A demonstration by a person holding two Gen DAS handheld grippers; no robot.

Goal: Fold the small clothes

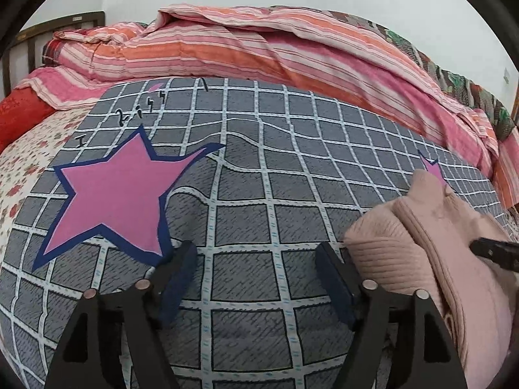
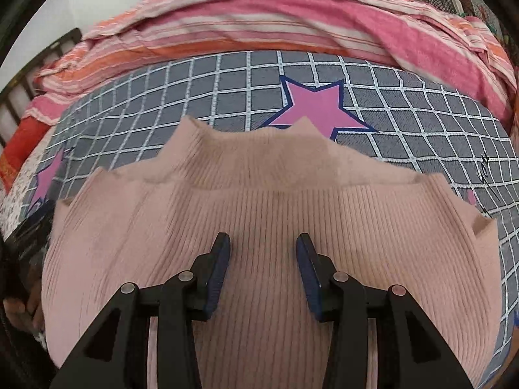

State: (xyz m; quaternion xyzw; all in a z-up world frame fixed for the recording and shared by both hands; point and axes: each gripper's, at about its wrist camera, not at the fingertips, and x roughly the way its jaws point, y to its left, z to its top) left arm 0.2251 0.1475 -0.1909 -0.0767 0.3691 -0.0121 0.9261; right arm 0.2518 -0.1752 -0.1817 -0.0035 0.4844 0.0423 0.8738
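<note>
The pink ribbed sweater (image 2: 259, 243) lies on the grey checked sheet (image 1: 259, 168), directly under the right gripper (image 2: 263, 253), jaws wide; the left gripper (image 1: 256, 269), also wide and empty, stands just left of it.

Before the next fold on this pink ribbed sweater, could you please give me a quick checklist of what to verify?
1. Left gripper open, holding nothing: ok.
2. Right gripper open above the pink sweater, no cloth pinched: ok.
3. Sweater lies on the grey checked cover: ok.
4. Sweater flat and smooth: not ok; it looks bunched in the left view.
5. Striped bedding apart from the sweater: ok.
6. Sleeve positions: cannot tell.
</note>
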